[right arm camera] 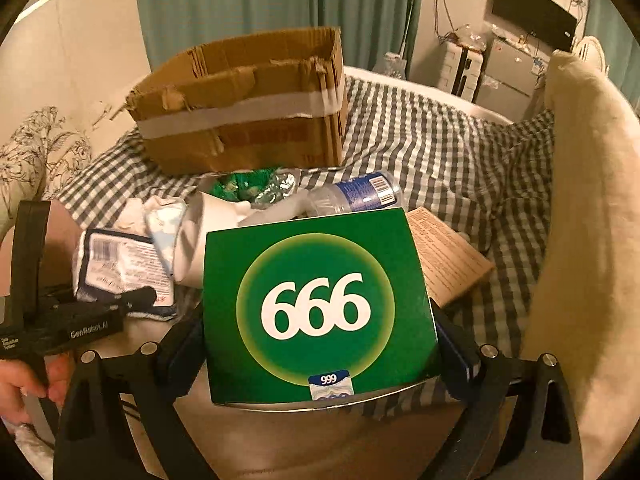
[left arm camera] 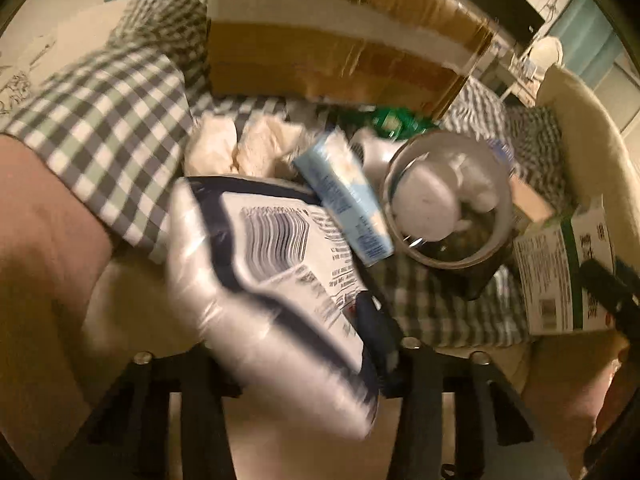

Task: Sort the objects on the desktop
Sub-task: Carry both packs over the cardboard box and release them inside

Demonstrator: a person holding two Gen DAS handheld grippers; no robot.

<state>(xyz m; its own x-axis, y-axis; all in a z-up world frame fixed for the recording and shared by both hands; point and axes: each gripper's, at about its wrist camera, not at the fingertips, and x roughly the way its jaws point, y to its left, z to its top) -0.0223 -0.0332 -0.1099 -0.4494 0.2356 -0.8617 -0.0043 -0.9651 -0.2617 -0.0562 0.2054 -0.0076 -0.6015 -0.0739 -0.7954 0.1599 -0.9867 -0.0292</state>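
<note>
L claw (left arm camera: 304,356) grips pouch (left arm camera: 276,280); R claw (right arm camera: 320,344) clamps green box (right arm camera: 320,304). Lift clear, carry twd carton (right arm camera: 244,108) behind pile.

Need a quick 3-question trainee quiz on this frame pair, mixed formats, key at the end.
1. True or false: the right gripper holds a green box printed "666".
2. What sits between the left gripper's fingers?
A. a water bottle
B. a white packet with a barcode
C. a roll of tape
3. Fill in: behind the clutter on the checked cloth stands an open ______ box.

Key:
1. True; the fingers sit against both sides of the box.
2. B, the white packet.
3. Cardboard; the cardboard box has white tape around it.
</note>
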